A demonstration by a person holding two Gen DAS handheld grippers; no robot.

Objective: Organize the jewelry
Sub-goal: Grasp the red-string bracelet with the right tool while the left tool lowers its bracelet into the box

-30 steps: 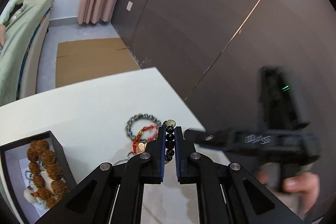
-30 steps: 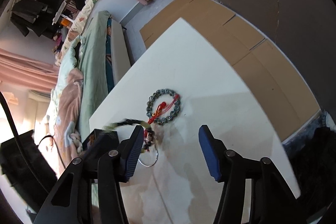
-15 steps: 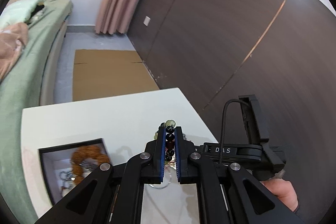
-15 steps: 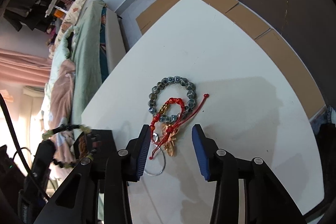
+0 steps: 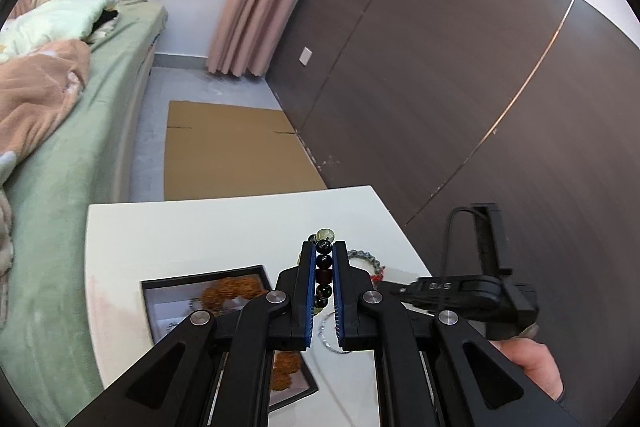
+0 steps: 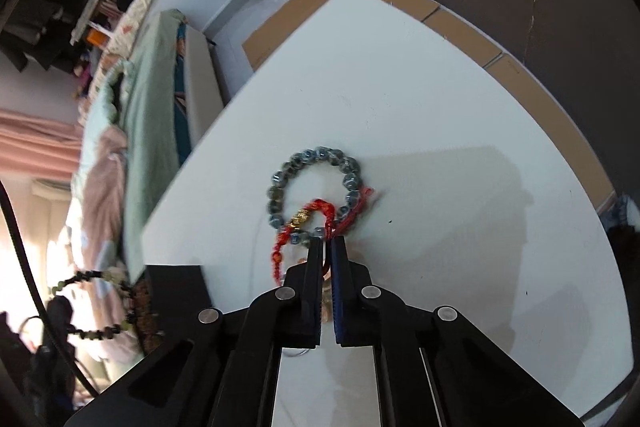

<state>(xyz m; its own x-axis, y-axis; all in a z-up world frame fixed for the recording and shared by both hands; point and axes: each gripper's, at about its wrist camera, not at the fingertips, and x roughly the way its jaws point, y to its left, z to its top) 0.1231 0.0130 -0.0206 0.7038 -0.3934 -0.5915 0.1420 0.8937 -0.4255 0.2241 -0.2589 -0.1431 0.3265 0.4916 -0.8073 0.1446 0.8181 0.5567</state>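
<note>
My left gripper [image 5: 323,247] is shut on a dark bead bracelet [image 5: 323,269] and holds it above the white table [image 5: 224,227], near the black jewelry box [image 5: 172,301] that holds a brown seed bracelet [image 5: 234,289]. The held bracelet also hangs at the far left of the right wrist view [image 6: 94,301]. My right gripper [image 6: 327,241] is shut on the red cord bracelet [image 6: 316,213], which lies over a grey-blue bead bracelet [image 6: 316,183] on the table. A thin silver ring [image 5: 326,333] lies under my left fingers.
A green bed [image 5: 68,131] runs along the table's left side. Flat cardboard [image 5: 236,151] lies on the floor beyond the table. A dark wood wall [image 5: 460,87] stands to the right. The table's far edge [image 6: 460,27] is close to the bracelets.
My left gripper has lifted the dark bead bracelet and carried it left toward the box. My right gripper has come down and closed on the red cord bracelet.
</note>
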